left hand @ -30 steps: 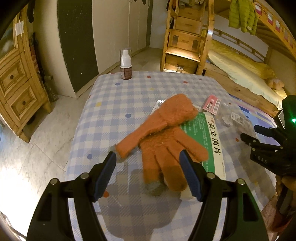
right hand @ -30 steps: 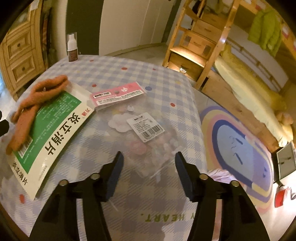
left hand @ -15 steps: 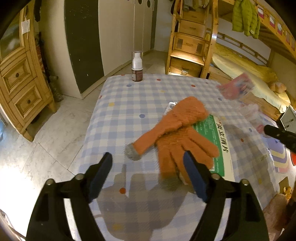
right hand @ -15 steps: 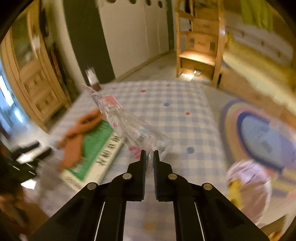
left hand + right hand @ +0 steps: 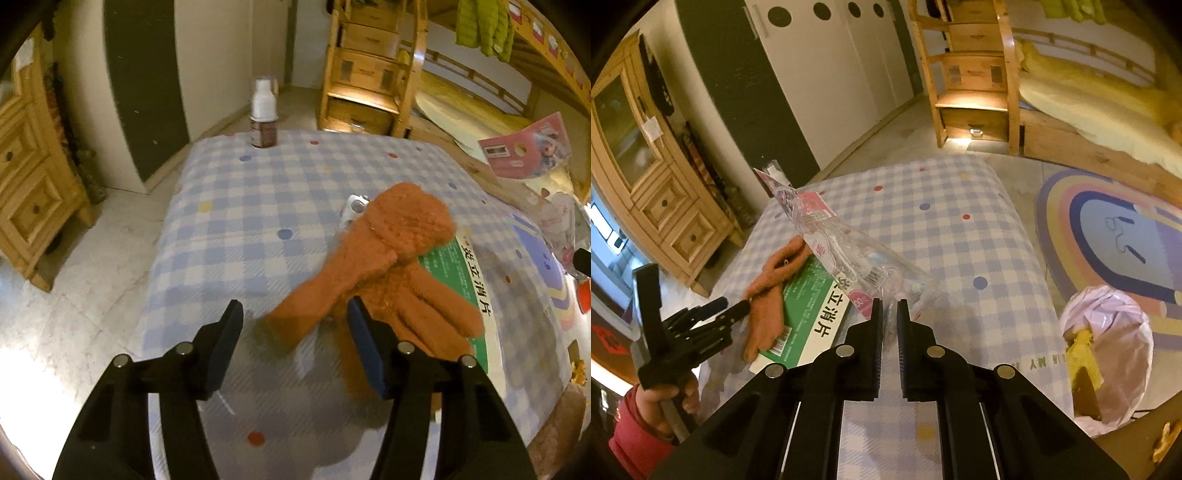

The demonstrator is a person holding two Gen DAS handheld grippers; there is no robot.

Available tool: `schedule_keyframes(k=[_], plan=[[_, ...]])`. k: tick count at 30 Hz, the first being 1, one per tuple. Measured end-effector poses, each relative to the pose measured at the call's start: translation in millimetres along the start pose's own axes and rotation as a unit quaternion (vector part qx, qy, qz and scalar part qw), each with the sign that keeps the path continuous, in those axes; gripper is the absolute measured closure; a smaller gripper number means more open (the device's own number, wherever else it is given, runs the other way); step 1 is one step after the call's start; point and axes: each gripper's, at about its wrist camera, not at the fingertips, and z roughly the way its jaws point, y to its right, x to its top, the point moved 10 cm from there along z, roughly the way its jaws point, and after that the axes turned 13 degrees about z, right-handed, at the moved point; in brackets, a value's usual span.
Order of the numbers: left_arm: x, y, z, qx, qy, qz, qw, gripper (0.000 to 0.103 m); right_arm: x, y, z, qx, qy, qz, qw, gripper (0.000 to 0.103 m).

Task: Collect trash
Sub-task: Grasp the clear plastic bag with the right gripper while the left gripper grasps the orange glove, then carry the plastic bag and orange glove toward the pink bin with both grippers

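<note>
My right gripper (image 5: 890,314) is shut on a clear plastic wrapper (image 5: 846,243) with a pink label and holds it up above the checked table (image 5: 960,236). The same wrapper (image 5: 528,151) shows at the right edge of the left wrist view. My left gripper (image 5: 295,343) is open and empty, low over the table just before a pair of orange gloves (image 5: 384,258). The gloves lie partly on a green-and-white medicine box (image 5: 465,280), which also shows in the right wrist view (image 5: 809,314). A pink trash bag (image 5: 1108,362) stands open on the floor right of the table.
A small bottle with a white cap (image 5: 264,114) stands at the table's far edge. A small white object (image 5: 354,206) pokes out behind the gloves. A wooden cabinet (image 5: 26,184) is at left, a bunk bed with steps (image 5: 373,74) behind, a rainbow rug (image 5: 1108,229) at right.
My right gripper closed on the plastic wrapper and lifted it off the table. My left gripper drew back, then moved in close to the gloves, still open.
</note>
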Motion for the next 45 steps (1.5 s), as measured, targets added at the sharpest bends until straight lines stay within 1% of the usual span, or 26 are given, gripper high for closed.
schedule_keyframes(k=[1, 2, 4, 5, 6, 7, 8, 9, 12, 15, 17, 19, 23, 26, 30, 35, 39, 41, 45], plan=[[0.9, 0.8, 3.4, -0.007, 0.000, 0.002, 1.0000, 0.046, -0.2, 0.6, -0.7, -0.002, 0.001, 0.000, 1.000, 0.095], [1.6, 2.4, 6.1, -0.013, 0.001, 0.007, 0.9999, 0.048, -0.2, 1.4, -0.8, -0.003, 0.001, 0.000, 1.000, 0.095], [2.2, 4.7, 9.2, -0.014, -0.001, 0.017, 0.9998, 0.055, -1.4, 2.0, -1.9, -0.003, 0.001, 0.002, 1.000, 0.095], [3.3, 5.9, 8.3, -0.019, 0.003, 0.020, 0.9996, 0.065, -1.8, 2.7, -2.6, -0.002, 0.000, 0.003, 1.000, 0.095], [3.4, 6.7, 6.5, -0.023, 0.006, 0.020, 0.9995, 0.077, -2.6, 2.8, -3.2, -0.001, 0.000, 0.004, 1.000, 0.095], [4.3, 8.6, 3.2, -0.031, 0.009, 0.020, 0.9993, 0.085, -3.3, 3.0, -3.9, -0.001, -0.001, 0.005, 1.000, 0.095], [5.6, 10.8, -0.9, -0.037, 0.014, 0.023, 0.9990, 0.098, -4.4, 3.2, -5.3, 0.000, -0.001, 0.007, 1.000, 0.095], [7.2, 12.9, -4.5, -0.038, 0.018, 0.026, 0.9988, 0.099, -5.4, 3.1, -6.7, 0.001, 0.000, 0.009, 1.000, 0.095], [18.6, 21.3, -31.7, -0.045, 0.049, 0.031, 0.9973, 0.100, -6.4, 2.4, -14.7, 0.002, 0.005, 0.010, 1.000, 0.095], [38.9, 32.7, -77.1, -0.053, 0.098, 0.031, 0.9933, 0.100, -3.8, 3.1, -30.2, 0.007, 0.020, 0.017, 1.000, 0.095], [51.6, 44.5, -113.1, -0.062, 0.136, 0.037, 0.9880, 0.100, -0.7, 6.3, -45.5, 0.016, 0.036, 0.031, 0.999, 0.095], [57.5, 52.9, -133.6, -0.062, 0.151, 0.043, 0.9856, 0.100, 1.3, 12.0, -59.3, 0.017, 0.050, 0.041, 0.998, 0.095], [56.5, 76.9, -158.1, -0.075, 0.153, 0.055, 0.9839, 0.100, -0.4, 25.4, -79.0, 0.016, 0.066, 0.056, 0.996, 0.095], [51.6, 97.9, -163.8, -0.087, 0.149, 0.066, 0.9827, 0.100, -5.8, 35.5, -86.6, 0.019, 0.066, 0.066, 0.995, 0.095], [41.5, 125.3, -159.9, -0.111, 0.138, 0.075, 0.9813, 0.100, -12.2, 48.9, -94.9, 0.018, 0.069, 0.082, 0.994, 0.095], [42.2, 158.1, -155.5, -0.128, 0.133, 0.095, 0.9781, 0.100, -14.8, 69.6, -108.1, 0.014, 0.078, 0.100, 0.992, 0.095], [54.0, 197.5, -153.8, -0.145, 0.140, 0.123, 0.9716, 0.100, -14.9, 94.3, -119.1, 0.006, 0.090, 0.123, 0.988, 0.095], [61.9, 223.0, -151.7, -0.154, 0.144, 0.142, 0.9670, 0.100, -15.9, 108.9, -123.8, -0.002, 0.094, 0.134, 0.986, 0.095], [72.1, 269.6, -143.7, -0.169, 0.146, 0.176, 0.9587, 0.100, -20.2, 145.8, -132.7, -0.023, 0.100, 0.163, 0.981, 0.093]])
